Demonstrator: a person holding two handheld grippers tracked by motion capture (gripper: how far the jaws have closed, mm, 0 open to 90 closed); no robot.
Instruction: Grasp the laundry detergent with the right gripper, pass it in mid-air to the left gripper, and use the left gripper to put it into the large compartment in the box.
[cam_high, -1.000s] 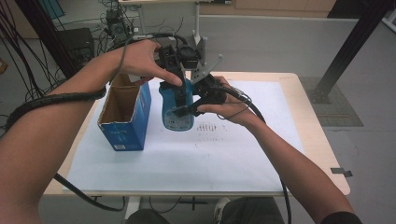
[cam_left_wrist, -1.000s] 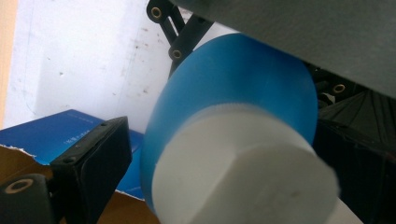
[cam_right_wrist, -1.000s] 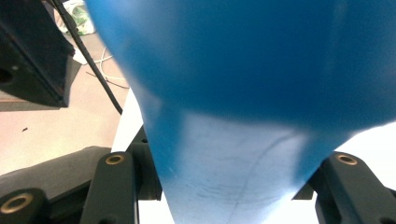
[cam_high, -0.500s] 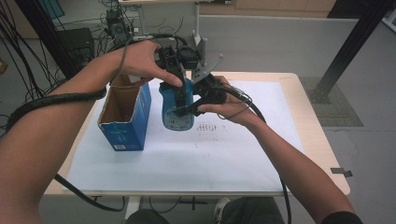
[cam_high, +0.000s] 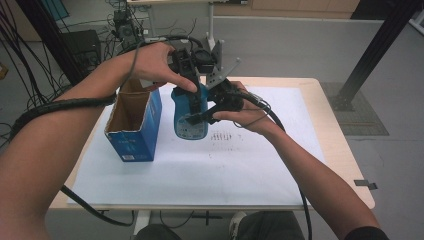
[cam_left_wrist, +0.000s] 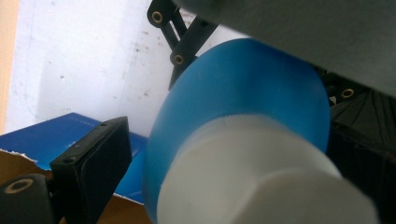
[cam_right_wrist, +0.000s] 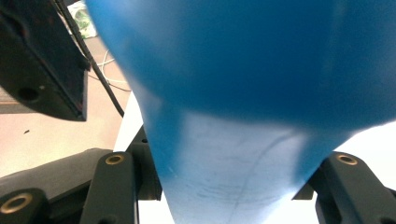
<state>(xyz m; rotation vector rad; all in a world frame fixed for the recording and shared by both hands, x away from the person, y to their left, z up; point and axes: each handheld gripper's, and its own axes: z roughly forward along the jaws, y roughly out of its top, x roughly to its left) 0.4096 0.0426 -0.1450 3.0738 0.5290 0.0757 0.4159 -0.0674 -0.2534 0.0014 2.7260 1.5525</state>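
The blue bottle (cam_high: 190, 117) is held upright just above the worktop (cam_high: 300, 145), toward its far edge, right beside the open blue box (cam_high: 135, 125). The left gripper (cam_high: 192, 75) is clamped around its white cap (cam_left_wrist: 261, 182) from above, and the right gripper (cam_high: 212, 107) is closed on the body (probably to steady it for unscrewing).

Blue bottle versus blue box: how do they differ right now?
The blue bottle is rounded with a white cap, while the blue box is square-sided cardboard, its top torn open. Both grippers are at the bottle, left gripper at its top and right gripper at its side; the box stands untouched. Both are blue, over the white sheet.
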